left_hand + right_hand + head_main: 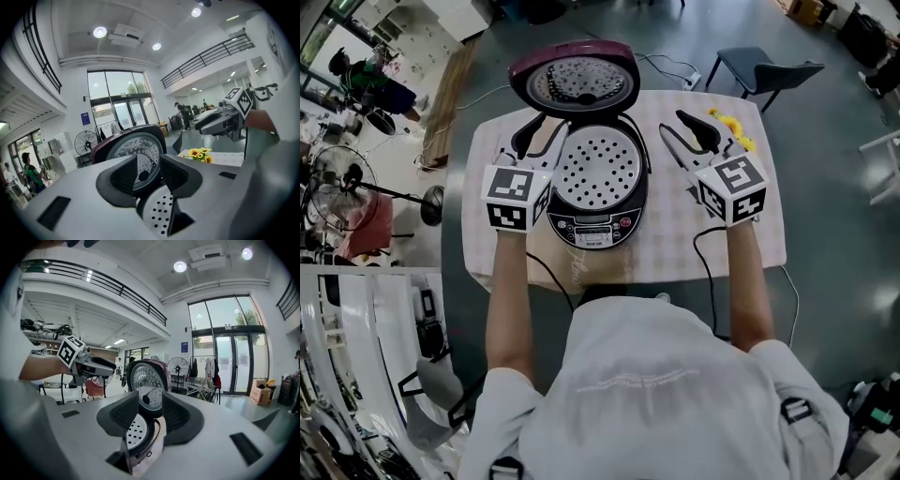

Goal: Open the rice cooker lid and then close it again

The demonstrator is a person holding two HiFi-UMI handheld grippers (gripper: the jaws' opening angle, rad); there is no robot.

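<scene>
The rice cooker [595, 187] stands on the table with its dark red lid [574, 80] swung up and back. A perforated metal tray [598, 167] shows inside the pot. My left gripper [540, 137] hovers at the cooker's left side and my right gripper [682, 133] at its right; both are open and hold nothing. In the left gripper view the left gripper [149, 176] frames the raised lid [133, 150] and the tray [159, 213], apart from both. In the right gripper view the right gripper [151, 416] frames the lid [147, 378] in the same way.
The table [675, 239] has a pale checked cloth. Yellow flowers [731, 127] lie at its far right corner, and a dark chair [759, 67] stands beyond. A cable runs from behind the cooker. A standing fan [337, 192] and clutter fill the floor at left.
</scene>
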